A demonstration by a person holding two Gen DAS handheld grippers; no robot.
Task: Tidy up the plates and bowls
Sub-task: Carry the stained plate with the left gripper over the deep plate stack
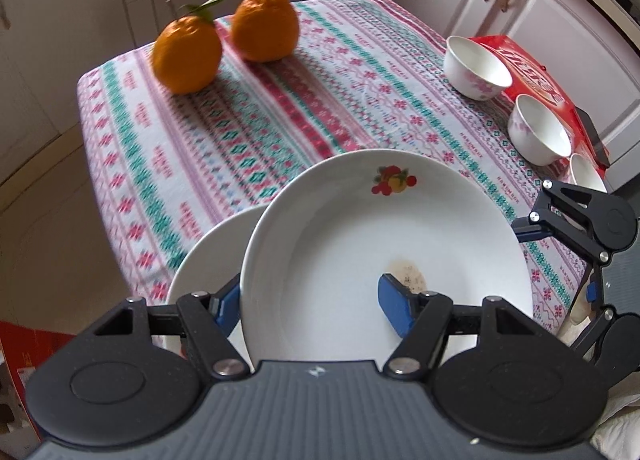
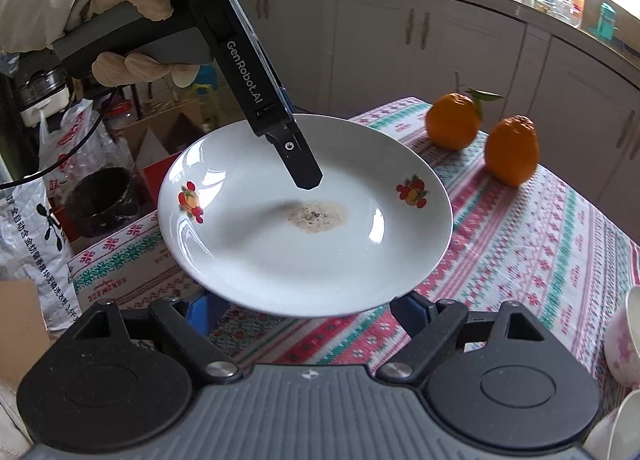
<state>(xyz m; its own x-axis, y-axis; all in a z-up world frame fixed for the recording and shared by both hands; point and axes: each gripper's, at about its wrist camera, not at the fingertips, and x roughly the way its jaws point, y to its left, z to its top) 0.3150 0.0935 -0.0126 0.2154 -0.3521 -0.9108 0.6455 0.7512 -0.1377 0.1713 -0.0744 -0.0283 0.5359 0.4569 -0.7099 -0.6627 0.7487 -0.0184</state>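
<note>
The left gripper point(image 1: 310, 300) pinches the rim of a white plate point(image 1: 384, 244), lifted above a second plate point(image 1: 208, 256) at the table's near edge. The right gripper point(image 2: 306, 310) hovers spread beneath it. Three bowls point(image 1: 476, 67) line the right edge; two oranges point(image 1: 188, 53) sit far back.

Two oranges point(image 1: 188, 53) point(image 1: 266, 25) stand side by side on a patterned tablecloth point(image 1: 240, 139); one bears a leafy stem. A red box point(image 1: 536, 71) lies at the table edge. White cabinets point(image 2: 400, 43) stand behind.
</note>
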